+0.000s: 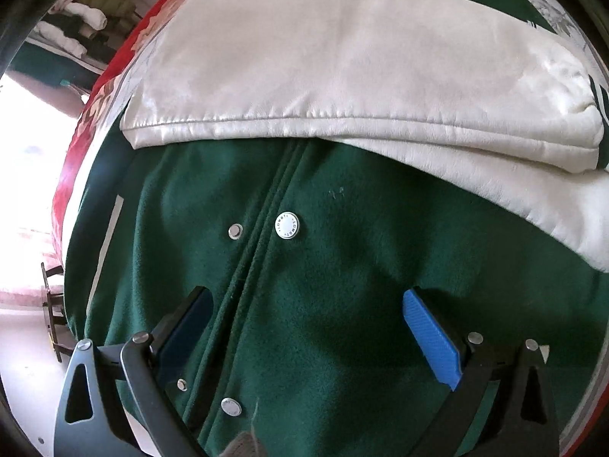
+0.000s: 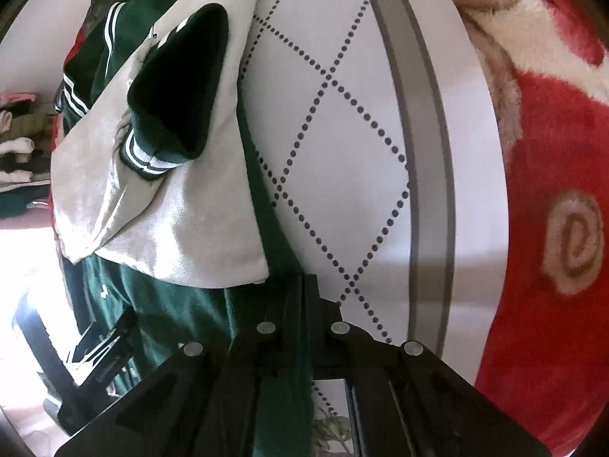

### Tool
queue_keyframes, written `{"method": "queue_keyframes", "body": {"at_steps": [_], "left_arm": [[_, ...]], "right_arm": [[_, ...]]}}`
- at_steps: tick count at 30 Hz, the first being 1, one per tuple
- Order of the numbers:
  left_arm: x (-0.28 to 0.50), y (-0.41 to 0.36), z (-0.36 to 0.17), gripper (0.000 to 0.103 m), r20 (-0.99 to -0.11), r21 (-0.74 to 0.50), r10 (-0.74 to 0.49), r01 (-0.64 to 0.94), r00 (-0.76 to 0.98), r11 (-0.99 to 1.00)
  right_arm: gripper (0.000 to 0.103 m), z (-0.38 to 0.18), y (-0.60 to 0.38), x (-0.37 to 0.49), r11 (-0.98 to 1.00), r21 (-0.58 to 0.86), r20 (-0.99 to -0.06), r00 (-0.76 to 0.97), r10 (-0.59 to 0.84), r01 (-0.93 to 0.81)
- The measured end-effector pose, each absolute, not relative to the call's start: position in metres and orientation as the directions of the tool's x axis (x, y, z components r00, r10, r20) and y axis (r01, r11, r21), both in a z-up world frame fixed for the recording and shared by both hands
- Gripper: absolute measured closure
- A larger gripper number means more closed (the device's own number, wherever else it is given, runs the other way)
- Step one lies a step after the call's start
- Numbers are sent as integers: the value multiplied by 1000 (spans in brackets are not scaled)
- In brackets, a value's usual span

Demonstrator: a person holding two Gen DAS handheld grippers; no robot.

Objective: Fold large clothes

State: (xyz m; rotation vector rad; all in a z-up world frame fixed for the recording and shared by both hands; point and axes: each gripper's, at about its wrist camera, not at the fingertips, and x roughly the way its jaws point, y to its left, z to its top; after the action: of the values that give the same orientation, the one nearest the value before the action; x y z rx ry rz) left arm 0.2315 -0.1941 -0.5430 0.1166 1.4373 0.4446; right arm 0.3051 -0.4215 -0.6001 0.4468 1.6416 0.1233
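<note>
- Clearly the fold is partway done: the green varsity jacket (image 1: 342, 323) lies front-up on a bed, on a white quilted bedspread (image 2: 342, 144) stitched in dotted diamonds, with a red plush blanket (image 2: 552, 228) just beside it.
- Both cream leather sleeves (image 1: 342, 76) are already laid across the chest, one resting on top of the other, and the right wrist view shows a striped knit cuff (image 2: 152, 160) sitting on the cream panel.
- The snap placket (image 1: 266, 228) runs down the middle of the green front; the white snap cap (image 1: 287, 226) looks fastened there, though the rest of the closure is partly hidden.
- The left hand-held gripper (image 1: 308, 327) hovers over the lower front of the jacket with its jaws wide apart and nothing between them; whether the blue pads (image 1: 430, 339) touch the cloth cannot be told.
- The right hand-held gripper (image 2: 304, 285) has its jaws drawn together at the jacket's side edge, and green fabric appears to run between them, so it seems to be pinching that edge.
- Still to do, by my judgement: bring the hem half up over the sleeved chest, or fold the sides in first, then flatten the bundle.
- A rack of other clothes (image 1: 83, 11) stands well apart in the background.
</note>
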Motion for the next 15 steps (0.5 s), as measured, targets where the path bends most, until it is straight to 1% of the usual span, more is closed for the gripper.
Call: {"method": "queue_keyframes", "body": {"at_steps": [1, 3, 4, 5, 6, 7, 9, 10, 11, 12, 14, 15], "left_arm": [[231, -194, -544, 1, -930, 339, 362, -221, 69, 914], [231, -189, -545, 1, -934, 327, 350, -223, 71, 918], [230, -190, -545, 1, -936, 322, 346, -226, 72, 919], [230, -192, -545, 0, -936, 320, 344, -227, 72, 920], [228, -195, -545, 0, -937, 318, 342, -227, 72, 920], [228, -195, -545, 0, -938, 316, 339, -228, 73, 921], [228, -195, -545, 0, -939, 311, 335, -227, 75, 923], [227, -195, -545, 0, -940, 309, 333, -227, 76, 924], [227, -194, -545, 0, -941, 306, 331, -228, 76, 924], [228, -193, -546, 0, -942, 303, 328, -230, 76, 925], [228, -191, -547, 0, -944, 297, 321, -232, 73, 926], [228, -188, -548, 0, -946, 292, 316, -233, 72, 928]], "right_arm": [[103, -598, -431, 305, 924, 295, -949, -39, 314, 245], [103, -600, -457, 306, 894, 291, -950, -10, 313, 342], [103, -604, -470, 308, 857, 342, -927, -11, 374, 385], [103, -611, -480, 310, 786, 453, -864, -12, 504, 420], [103, -613, -481, 313, 752, 513, -819, -23, 573, 414], [101, -611, -478, 315, 752, 532, -806, -41, 591, 390], [89, -607, -462, 318, 775, 562, -789, -96, 607, 290], [75, -608, -455, 317, 773, 575, -779, -109, 617, 268], [71, -610, -447, 317, 765, 594, -763, -128, 634, 248], [71, -614, -436, 315, 768, 600, -756, -153, 636, 225], [72, -625, -416, 312, 817, 549, -793, -198, 576, 176], [78, -625, -409, 311, 836, 529, -817, -177, 548, 148]]}}
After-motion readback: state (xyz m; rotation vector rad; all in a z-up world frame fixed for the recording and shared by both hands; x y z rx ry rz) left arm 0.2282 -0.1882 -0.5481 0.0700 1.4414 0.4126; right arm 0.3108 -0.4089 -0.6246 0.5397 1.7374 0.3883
